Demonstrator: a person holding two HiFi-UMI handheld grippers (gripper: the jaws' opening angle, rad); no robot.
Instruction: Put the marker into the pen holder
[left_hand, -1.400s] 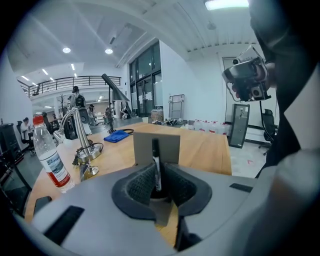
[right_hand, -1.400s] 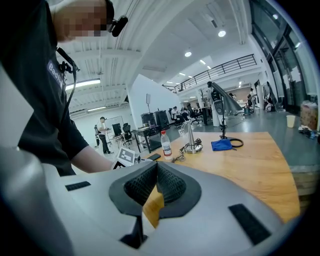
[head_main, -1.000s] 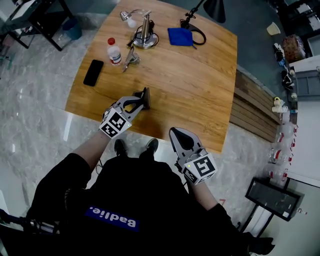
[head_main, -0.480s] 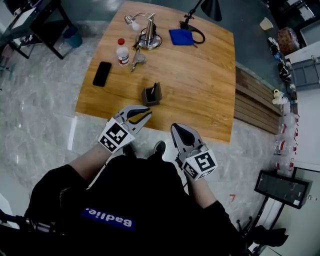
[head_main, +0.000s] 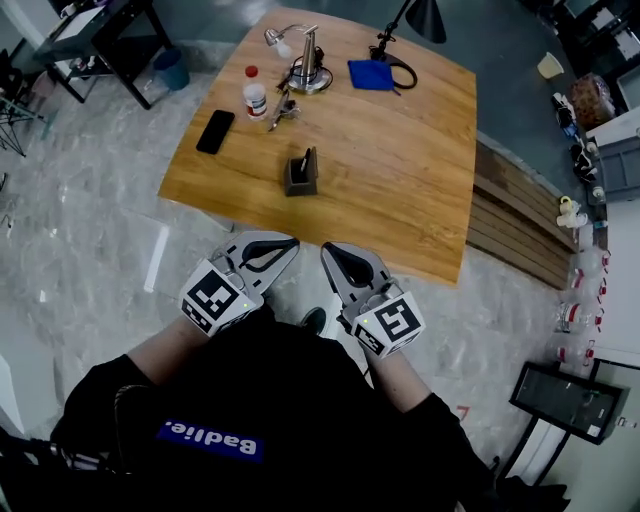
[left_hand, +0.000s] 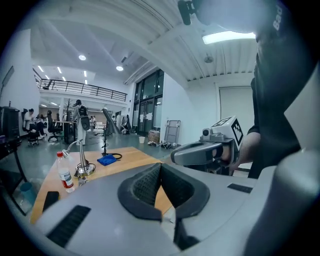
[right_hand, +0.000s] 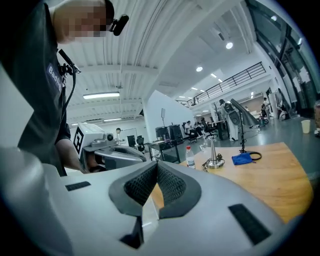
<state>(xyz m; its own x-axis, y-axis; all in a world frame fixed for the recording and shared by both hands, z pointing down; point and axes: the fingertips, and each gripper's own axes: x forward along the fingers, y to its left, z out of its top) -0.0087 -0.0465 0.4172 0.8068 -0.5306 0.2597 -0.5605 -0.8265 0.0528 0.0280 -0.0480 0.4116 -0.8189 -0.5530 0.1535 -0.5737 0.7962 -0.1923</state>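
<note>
Closest in the head view is the person's black shirt (head_main: 250, 400), with a forearm reaching forward on each side of it. Both tools are held just ahead of the body, over the pale floor (head_main: 100, 230) and short of the near edge of the table (head_main: 400, 170), touching nothing on it.

The left gripper (head_main: 291, 242) points up and to the right, and the right gripper (head_main: 325, 248) points up and to the left, so the two tips sit near each other without touching. In the left gripper view the ribbed black fingers (left_hand: 142, 186) are clenched, pressed together at the tip with nothing between them. The right gripper view shows the same: its fingers (right_hand: 172, 186) meet at the tip and grasp nothing. Each gripper also shows in the other's view, side-on, with its marker cube towards the person.

Farther out, on the wooden table and well apart from both grippers, stands the dark pen holder (head_main: 301, 178), somewhat left of the table's middle. The marker (head_main: 305, 160) stands upright inside it, its top rising above the rim.

Beyond that, towards the left edge, a black phone (head_main: 215, 131) lies flat. Behind it stands a clear bottle (head_main: 255, 95) with a red cap, and just to the right of the bottle lies a small metal object (head_main: 283, 108) too small to make out. At the far edge a metal stand (head_main: 308, 65) rises from a round base, and to its right lies a blue cloth (head_main: 371, 74).
</note>
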